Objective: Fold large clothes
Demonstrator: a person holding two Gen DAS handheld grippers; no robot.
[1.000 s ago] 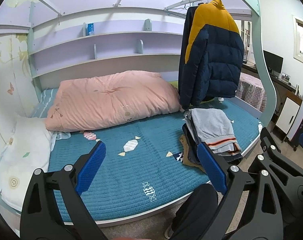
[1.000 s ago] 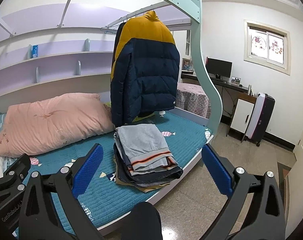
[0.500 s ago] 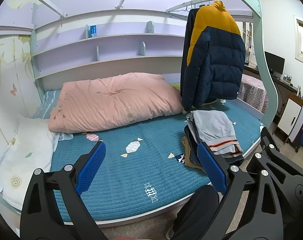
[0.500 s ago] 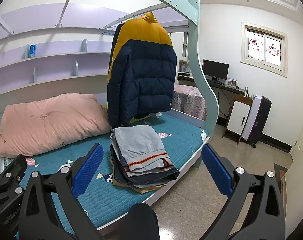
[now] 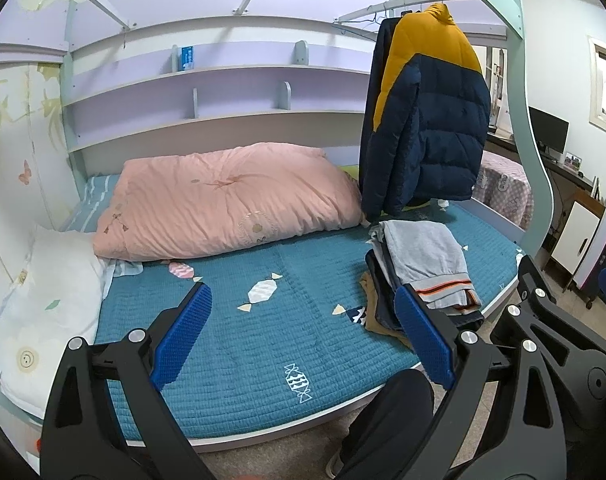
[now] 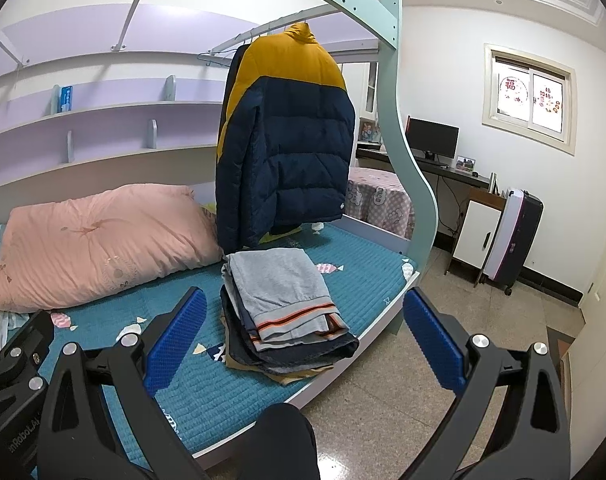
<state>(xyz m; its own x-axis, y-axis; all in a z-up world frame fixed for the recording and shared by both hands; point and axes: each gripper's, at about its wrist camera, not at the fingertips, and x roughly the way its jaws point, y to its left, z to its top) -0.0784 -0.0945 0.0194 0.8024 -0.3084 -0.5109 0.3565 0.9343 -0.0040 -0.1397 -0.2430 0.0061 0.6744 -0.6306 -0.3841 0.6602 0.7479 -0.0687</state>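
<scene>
A navy and mustard puffer jacket (image 5: pixel 427 120) (image 6: pixel 287 148) hangs from a rail over the far right of the bed. Below it a stack of folded clothes (image 5: pixel 419 268) (image 6: pixel 283 304), grey trousers on top, lies on the teal quilted mattress (image 5: pixel 263 328) (image 6: pixel 207 392) near its front edge. My left gripper (image 5: pixel 303 332) is open and empty, held over the mattress front, left of the stack. My right gripper (image 6: pixel 303 336) is open and empty too, hovering in front of the stack, well short of the jacket.
A pink duvet (image 5: pixel 227 200) lies bunched at the back and a white pillow (image 5: pixel 43 304) at the left. A mint bed post (image 6: pixel 407 168) stands right of the jacket. A suitcase (image 6: pixel 511 236), white cabinet (image 6: pixel 473 232) and desk with monitor (image 6: pixel 433 136) line the right wall. A dark knee (image 6: pixel 279 444) shows below.
Both views have drifted slightly: the jacket and stack shift a little left in the right wrist view and sit marginally closer. Both grippers stay open and empty.
</scene>
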